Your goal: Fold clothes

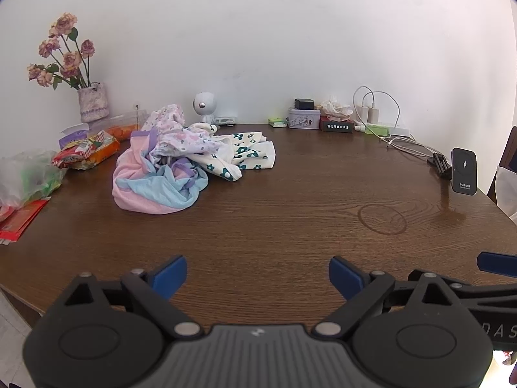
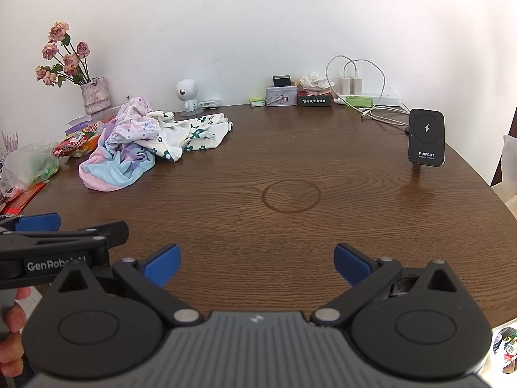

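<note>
Nearest to me, the left gripper (image 1: 258, 274) and the right gripper (image 2: 257, 263) hover side by side over the near edge of the wooden table (image 1: 290, 213), both with jaws spread wide and nothing between them. Beyond lies bare wood with a faint ring mark (image 2: 291, 195). Further back on the left sits the heap of clothes (image 1: 181, 158): a pink-and-blue garment (image 1: 152, 190) in front, a cream flower-print piece (image 1: 248, 153) behind. Folding hasn't begun, I'd say; this looks like the approach. Next, one garment must be pinched by an edge and drawn clear onto the open wood. A wireless charger stand (image 2: 426, 137) stands far right.
</note>
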Action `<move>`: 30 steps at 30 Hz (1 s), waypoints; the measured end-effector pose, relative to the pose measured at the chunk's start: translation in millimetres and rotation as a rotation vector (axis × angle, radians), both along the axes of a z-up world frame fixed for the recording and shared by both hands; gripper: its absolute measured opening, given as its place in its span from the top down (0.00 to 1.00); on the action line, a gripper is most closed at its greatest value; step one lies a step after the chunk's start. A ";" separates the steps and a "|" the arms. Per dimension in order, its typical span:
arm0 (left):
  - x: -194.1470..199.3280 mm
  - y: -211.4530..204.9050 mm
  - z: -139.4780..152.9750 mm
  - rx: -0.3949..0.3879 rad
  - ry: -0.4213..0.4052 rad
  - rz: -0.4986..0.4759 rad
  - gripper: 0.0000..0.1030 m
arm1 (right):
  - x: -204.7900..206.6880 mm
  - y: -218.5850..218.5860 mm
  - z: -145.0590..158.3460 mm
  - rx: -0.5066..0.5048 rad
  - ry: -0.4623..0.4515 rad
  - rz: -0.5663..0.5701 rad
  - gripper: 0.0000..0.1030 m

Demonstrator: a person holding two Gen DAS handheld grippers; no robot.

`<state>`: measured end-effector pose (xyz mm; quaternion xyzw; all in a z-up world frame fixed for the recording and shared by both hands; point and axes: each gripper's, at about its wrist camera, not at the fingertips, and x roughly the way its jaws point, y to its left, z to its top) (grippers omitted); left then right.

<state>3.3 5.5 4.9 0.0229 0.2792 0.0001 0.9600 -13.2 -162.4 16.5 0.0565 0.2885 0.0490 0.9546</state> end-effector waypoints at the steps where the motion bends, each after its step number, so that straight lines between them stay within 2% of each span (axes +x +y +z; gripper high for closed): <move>1: -0.2 0.6 -0.1 -0.004 -0.001 0.001 0.08 | 0.0 -0.1 0.0 0.001 0.000 0.000 0.00; 30: -5.0 4.8 -3.3 -0.003 -0.011 0.019 0.02 | -2.0 1.4 -1.6 0.008 0.007 0.001 0.00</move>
